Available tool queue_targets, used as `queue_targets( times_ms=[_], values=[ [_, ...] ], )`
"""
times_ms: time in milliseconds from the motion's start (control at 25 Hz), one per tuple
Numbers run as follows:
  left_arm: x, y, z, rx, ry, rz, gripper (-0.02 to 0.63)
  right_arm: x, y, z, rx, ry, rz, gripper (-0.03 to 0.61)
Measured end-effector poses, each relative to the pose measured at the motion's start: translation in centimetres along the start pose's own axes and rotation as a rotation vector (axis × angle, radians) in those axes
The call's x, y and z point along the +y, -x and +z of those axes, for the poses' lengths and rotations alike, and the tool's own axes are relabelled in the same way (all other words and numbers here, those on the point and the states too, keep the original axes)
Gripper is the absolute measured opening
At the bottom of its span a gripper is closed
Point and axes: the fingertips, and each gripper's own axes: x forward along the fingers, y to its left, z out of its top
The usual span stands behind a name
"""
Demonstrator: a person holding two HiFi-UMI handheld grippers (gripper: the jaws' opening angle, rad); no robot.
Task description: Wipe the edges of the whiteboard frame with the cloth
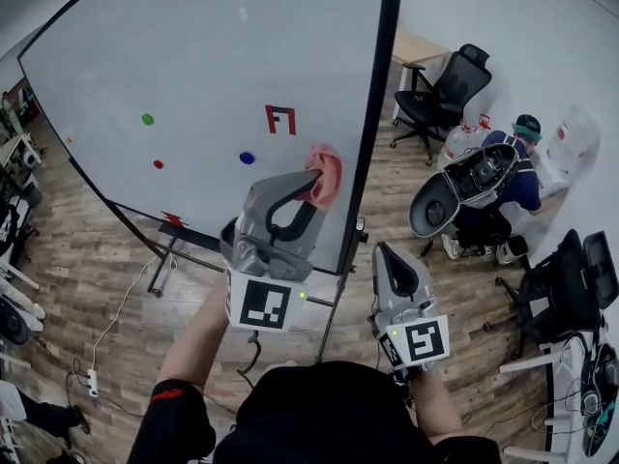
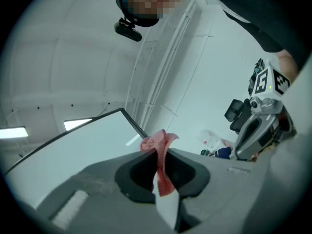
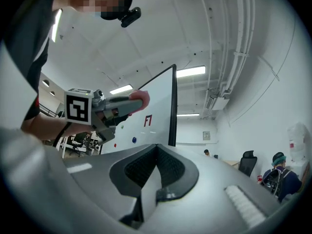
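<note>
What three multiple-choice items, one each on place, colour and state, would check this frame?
1. Where is the cloth?
A) on the floor
B) in front of the whiteboard, near its right edge
C) on a chair

2. What colour is the cloth?
A) pink-red
B) blue
C) green

3. How is the right claw?
A) shut on the cloth
B) wide open
C) shut and empty

Answers:
1 B: the head view shows the cloth in front of the board, close to its black right frame.
2 A: it shows pink-red in the left claw.
3 C: its jaws meet with nothing between them.
</note>
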Motion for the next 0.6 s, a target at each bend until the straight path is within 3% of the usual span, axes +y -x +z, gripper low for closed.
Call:
queue_targets(
  times_ms=[600],
  values=[
    [8.3,-6.2,7.9,-0.085,-0.299,0.026,0.043,-0.5,-4.7,7.0,-0.11,0.104,0.098,0.002]
  ],
)
